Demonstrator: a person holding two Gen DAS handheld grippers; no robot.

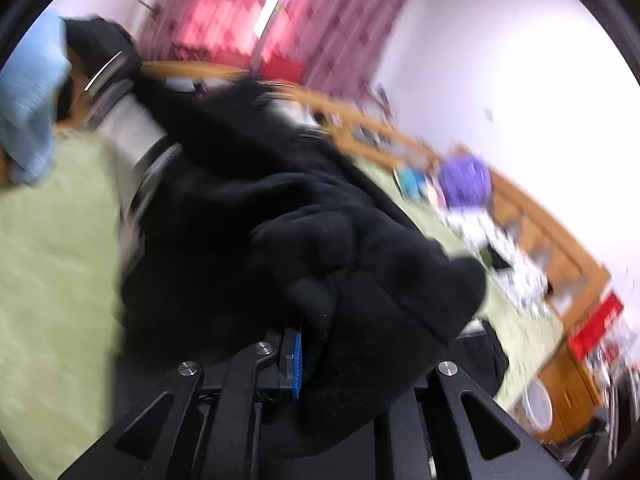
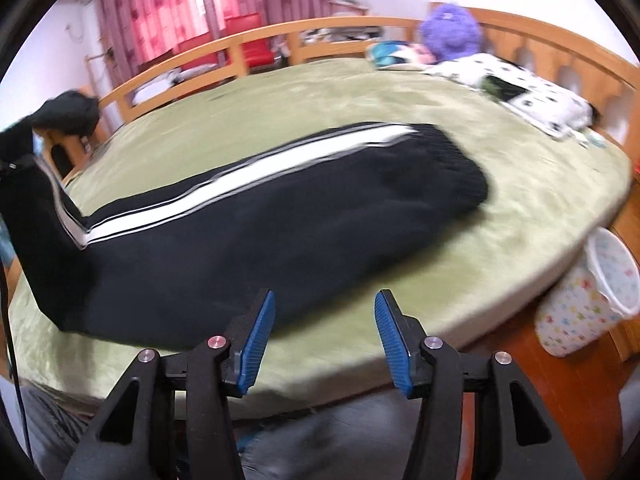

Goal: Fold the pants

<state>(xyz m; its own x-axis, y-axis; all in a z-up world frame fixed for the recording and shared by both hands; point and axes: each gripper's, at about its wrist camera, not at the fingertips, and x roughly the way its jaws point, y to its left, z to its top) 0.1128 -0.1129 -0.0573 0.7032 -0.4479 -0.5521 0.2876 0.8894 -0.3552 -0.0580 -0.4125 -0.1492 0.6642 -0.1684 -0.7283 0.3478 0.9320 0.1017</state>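
A round bed (image 2: 360, 92) with a wooden rail carried everything, spread with a pale green blanket (image 2: 520, 200). Black pants (image 2: 248, 232) with a white side stripe lay flat across the blanket's middle, their ribbed end toward the headboard side and their other end lifted off the blanket at the bed's left edge. Beyond the pants, near the rail, lay a white dotted pillow (image 2: 532, 96), a purple plush toy (image 2: 450, 28) and a teal item (image 2: 386, 50) just beside the toy.
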